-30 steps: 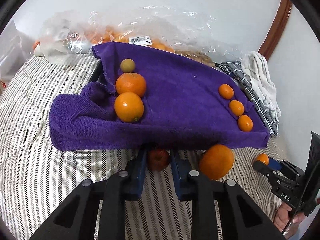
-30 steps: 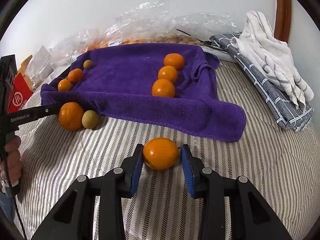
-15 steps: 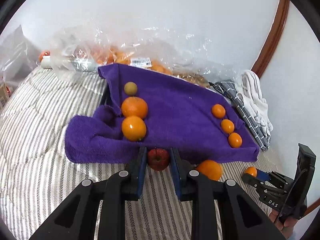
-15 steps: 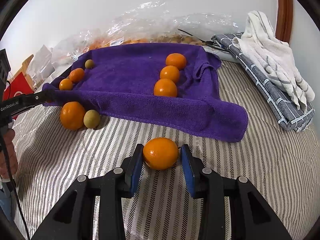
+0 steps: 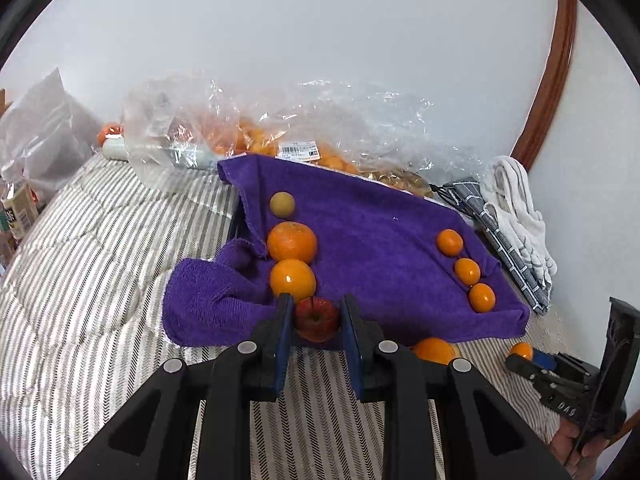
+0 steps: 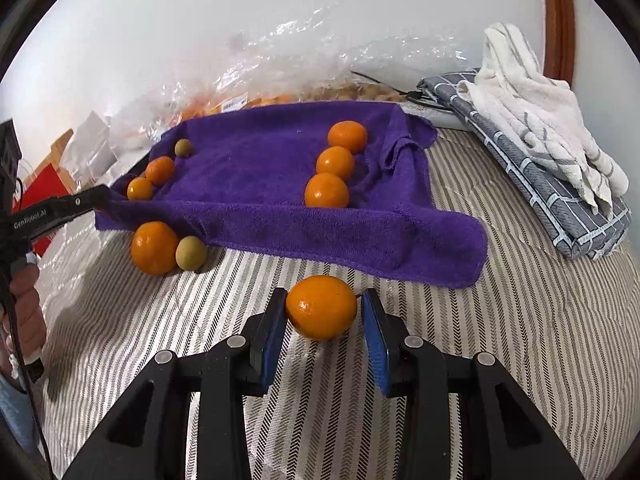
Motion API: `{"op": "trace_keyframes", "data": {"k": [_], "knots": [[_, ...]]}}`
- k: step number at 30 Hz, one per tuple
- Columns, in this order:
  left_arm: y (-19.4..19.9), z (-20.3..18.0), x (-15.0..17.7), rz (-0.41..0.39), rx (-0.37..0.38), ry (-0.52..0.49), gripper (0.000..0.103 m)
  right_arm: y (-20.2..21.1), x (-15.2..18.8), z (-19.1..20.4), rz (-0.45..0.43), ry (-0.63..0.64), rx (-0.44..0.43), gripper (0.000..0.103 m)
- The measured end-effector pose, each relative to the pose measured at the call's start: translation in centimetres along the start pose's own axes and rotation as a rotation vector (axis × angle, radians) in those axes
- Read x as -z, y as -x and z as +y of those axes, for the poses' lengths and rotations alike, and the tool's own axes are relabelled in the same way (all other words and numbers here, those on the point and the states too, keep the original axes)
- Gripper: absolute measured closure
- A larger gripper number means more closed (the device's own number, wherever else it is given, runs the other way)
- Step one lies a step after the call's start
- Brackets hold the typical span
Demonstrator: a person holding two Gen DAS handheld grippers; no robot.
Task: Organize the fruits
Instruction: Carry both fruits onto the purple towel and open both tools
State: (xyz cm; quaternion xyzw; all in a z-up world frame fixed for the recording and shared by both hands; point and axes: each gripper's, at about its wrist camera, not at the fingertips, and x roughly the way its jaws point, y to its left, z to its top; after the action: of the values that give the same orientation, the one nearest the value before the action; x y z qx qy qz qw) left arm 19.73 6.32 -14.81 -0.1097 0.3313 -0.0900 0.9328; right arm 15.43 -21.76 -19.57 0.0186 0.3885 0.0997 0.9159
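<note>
A purple towel [image 5: 372,248] lies on the striped bedding. On it a left row holds a green fruit [image 5: 282,204] and two oranges [image 5: 291,242]; a right row holds three small oranges [image 5: 467,271]. My left gripper [image 5: 316,318] is shut on a small red apple [image 5: 317,319], raised at the towel's front edge. My right gripper [image 6: 322,308] stands around an orange [image 6: 321,306] on the bedding; the left pad touches it and a thin gap shows at the right pad. An orange [image 6: 154,247] and a green fruit [image 6: 191,253] lie by the towel's near left edge.
A clear plastic bag of oranges [image 5: 280,140] lies behind the towel against the wall. Folded grey and white cloths [image 6: 540,148] lie at the right. Boxes and bags [image 5: 28,160] stand at the far left. Striped bedding [image 6: 520,340] spreads around.
My left gripper has risen with the red apple and come up to the towel's front edge. My right gripper has stayed in place around the orange.
</note>
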Motion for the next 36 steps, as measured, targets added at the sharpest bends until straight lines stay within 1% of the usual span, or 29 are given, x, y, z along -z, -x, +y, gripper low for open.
{"op": "trace_keyframes", "data": {"k": [5, 8, 11, 13, 16, 19, 23, 27, 31, 36], "knots": [[0.3, 0.0, 0.1, -0.029, -0.046, -0.02, 0.08, 0.3, 0.0, -0.6, -0.015, -0.031, -0.008, 0.066], [0.4, 0.2, 0.1, -0.036, -0.054, -0.016, 0.08, 0.2, 0.0, -0.2, -0.01, -0.01, 0.009, 0.066], [0.5, 0.5, 0.0, -0.037, -0.057, -0.003, 0.08, 0.2, -0.1, 0.2, -0.008, 0.006, 0.007, 0.066], [0.7, 0.6, 0.0, -0.038, -0.047, 0.007, 0.08, 0.2, -0.2, 0.1, -0.011, -0.008, 0.001, 0.066], [0.9, 0.8, -0.1, -0.046, -0.048, 0.012, 0.08, 0.4, -0.6, 0.3, -0.009, -0.042, -0.03, 0.066], [0.8, 1.0, -0.1, -0.041, -0.043, 0.024, 0.08, 1.1, -1.7, 1.0, -0.024, -0.031, -0.029, 0.066], [0.7, 1.5, -0.2, -0.039, -0.042, 0.043, 0.08, 2.1, -4.4, 1.9, -0.057, -0.016, -0.039, 0.066], [0.7, 1.9, -0.4, -0.04, -0.044, 0.063, 0.08, 2.0, -7.4, 3.0, -0.075, 0.0, -0.057, 0.066], [0.9, 2.3, -0.5, -0.045, -0.038, 0.081, 0.08, 0.7, -9.6, 4.2, -0.071, 0.03, -0.052, 0.066], [0.6, 2.4, -0.5, -0.042, -0.064, 0.071, 0.08, -3.3, -10.9, 4.9, -0.033, 0.058, -0.02, 0.066]]}}
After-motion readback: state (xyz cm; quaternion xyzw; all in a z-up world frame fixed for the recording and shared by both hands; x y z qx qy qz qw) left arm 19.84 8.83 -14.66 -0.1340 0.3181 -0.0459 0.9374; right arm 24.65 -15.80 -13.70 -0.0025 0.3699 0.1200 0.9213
